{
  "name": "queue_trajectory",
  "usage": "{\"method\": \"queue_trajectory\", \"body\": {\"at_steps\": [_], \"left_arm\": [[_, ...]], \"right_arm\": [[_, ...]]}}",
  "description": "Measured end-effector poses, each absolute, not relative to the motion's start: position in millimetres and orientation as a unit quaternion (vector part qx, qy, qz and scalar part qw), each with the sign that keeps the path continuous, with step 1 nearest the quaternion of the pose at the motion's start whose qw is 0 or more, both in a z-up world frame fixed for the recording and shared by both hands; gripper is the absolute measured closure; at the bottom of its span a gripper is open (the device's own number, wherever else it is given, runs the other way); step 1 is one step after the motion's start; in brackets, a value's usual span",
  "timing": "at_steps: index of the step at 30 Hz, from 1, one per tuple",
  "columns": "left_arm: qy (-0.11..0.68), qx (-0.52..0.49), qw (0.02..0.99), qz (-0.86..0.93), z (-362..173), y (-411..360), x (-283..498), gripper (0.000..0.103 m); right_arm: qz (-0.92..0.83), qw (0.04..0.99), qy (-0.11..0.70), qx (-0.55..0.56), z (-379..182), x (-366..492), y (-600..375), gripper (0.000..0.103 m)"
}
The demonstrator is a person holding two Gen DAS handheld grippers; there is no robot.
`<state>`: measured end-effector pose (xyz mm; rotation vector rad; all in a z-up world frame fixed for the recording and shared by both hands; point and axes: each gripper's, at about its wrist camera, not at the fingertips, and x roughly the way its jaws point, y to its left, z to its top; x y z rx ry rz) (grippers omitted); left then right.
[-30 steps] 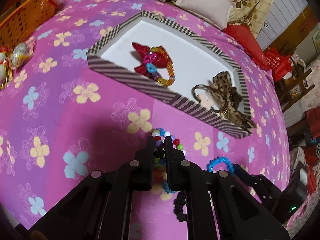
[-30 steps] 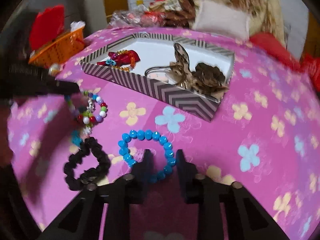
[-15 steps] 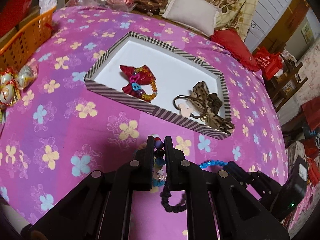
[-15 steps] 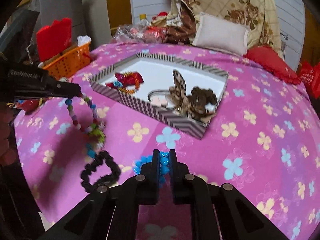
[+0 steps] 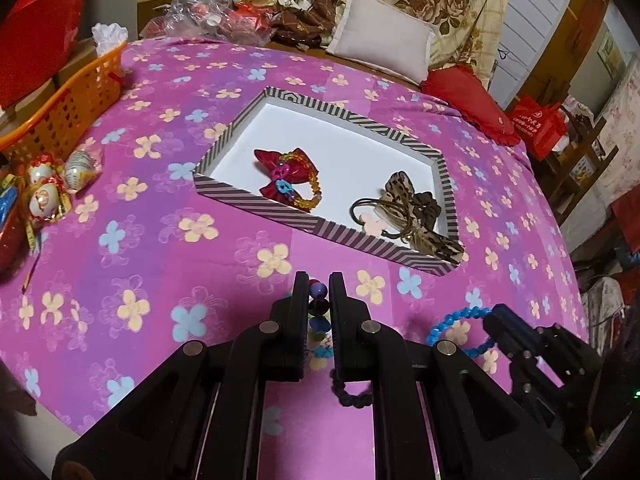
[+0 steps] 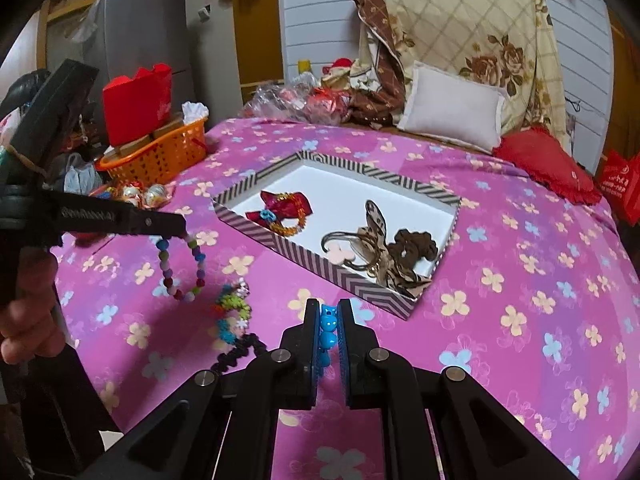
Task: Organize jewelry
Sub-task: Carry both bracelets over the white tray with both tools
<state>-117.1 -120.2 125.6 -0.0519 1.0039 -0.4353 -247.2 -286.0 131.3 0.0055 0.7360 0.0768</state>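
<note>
Left gripper point(image 5: 318, 288): we log it clenched on the multicoloured bead bracelet point(image 6: 182, 268), which hangs in a loop below the fingertips, lifted clear of the pink flowered cloth point(image 6: 520, 312), on the near left side of the striped tray point(image 6: 384, 294).

Right gripper point(image 6: 329, 312): we log it clamped on the blue bead bracelet point(image 5: 452, 322), its beads pinched between the two fingers, in front of the striped tray's near wall. In the left wrist view the blue loop trails from the right gripper's tip, low over the cloth; we cannot tell whether it touches.

Items we count inside the striped tray:
- red bow point(image 5: 280, 170) with an amber bead loop around it, left half;
- leopard-print bow point(image 5: 416, 216) with a thin elastic hair tie, right half;
- dark brown scrunchie point(image 6: 414, 244), right half, touching the leopard bow.

Items we count on the cloth in front of the tray:
- black bead bracelet point(image 6: 240, 352), near left of the tray;
- small cluster of coloured beads point(image 6: 234, 308), just behind the black bracelet.

Left of the tray: orange basket point(image 5: 64, 116) and foil-wrapped eggs point(image 5: 48, 190). Behind the tray: white cushion point(image 6: 454, 110).
</note>
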Motion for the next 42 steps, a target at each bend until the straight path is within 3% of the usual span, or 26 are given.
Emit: {"method": "queue_trajectory", "body": {"at_steps": [42], "left_arm": [[0.463,0.015,0.867,-0.182,126,-135,-108,0.094]], "right_arm": [[0.054,0.931,0.362,0.004,141,-226,-282,0.095]]}}
